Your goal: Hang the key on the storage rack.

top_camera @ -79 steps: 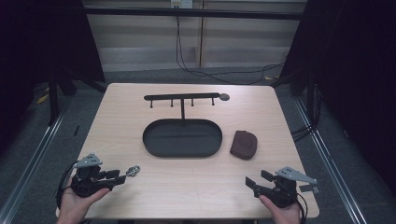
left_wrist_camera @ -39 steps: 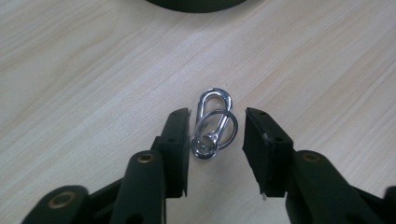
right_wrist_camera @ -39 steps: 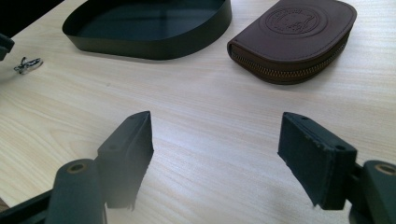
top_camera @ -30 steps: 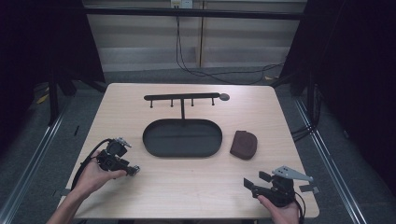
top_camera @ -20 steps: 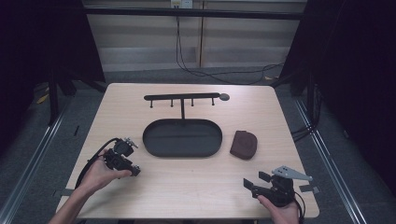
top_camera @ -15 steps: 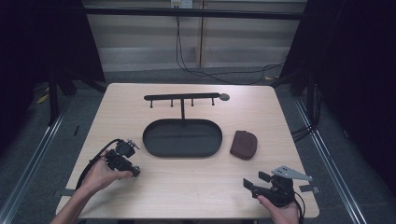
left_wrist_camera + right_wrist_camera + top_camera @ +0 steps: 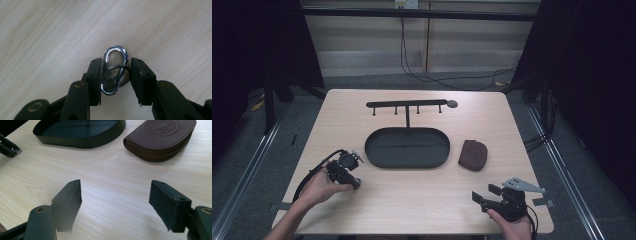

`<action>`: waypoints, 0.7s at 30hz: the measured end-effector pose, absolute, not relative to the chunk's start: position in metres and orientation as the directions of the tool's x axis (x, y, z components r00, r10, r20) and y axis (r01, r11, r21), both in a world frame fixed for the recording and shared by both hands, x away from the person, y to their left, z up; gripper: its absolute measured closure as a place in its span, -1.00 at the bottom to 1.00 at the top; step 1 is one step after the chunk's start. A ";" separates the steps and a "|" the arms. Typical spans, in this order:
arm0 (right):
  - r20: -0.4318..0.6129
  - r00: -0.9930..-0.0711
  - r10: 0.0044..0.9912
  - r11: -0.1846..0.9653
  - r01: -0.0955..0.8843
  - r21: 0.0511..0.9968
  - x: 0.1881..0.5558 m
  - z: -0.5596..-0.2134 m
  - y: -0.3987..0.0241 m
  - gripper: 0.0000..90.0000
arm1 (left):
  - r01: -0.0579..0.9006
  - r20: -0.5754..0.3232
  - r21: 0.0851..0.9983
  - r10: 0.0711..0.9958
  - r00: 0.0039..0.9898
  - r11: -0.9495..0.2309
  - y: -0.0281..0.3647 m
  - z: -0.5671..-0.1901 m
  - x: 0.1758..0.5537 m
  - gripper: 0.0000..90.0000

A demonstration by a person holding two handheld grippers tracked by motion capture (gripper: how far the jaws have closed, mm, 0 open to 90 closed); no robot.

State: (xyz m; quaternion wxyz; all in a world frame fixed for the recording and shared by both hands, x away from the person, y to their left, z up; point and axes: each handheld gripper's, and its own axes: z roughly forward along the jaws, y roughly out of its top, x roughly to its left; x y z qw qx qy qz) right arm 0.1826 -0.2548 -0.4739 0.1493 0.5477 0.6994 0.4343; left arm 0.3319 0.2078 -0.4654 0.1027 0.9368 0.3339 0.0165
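Closing around 1 small chrome carabiner with key ring, left gripper nearly pinching it: light, rigid, slippery; grip its flat sides.

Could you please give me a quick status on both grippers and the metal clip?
Left gripper jaws just closing around the silver metal carabiner clip on the table, right pad not yet touching. Right gripper open, idle. Nothing in the way.
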 end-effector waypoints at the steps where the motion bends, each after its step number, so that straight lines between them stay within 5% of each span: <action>1: 0.267 -0.356 0.895 0.023 0.637 0.770 0.183 -0.474 -0.255 -0.43 | 0.625 -0.041 0.205 0.631 0.774 -0.753 0.207 -0.466 0.332 0.39; 21: 0.271 -0.354 0.895 0.022 0.643 0.765 0.184 -0.475 -0.255 -0.43 | 0.614 -0.061 0.244 0.620 0.782 -0.751 0.205 -0.443 0.332 0.39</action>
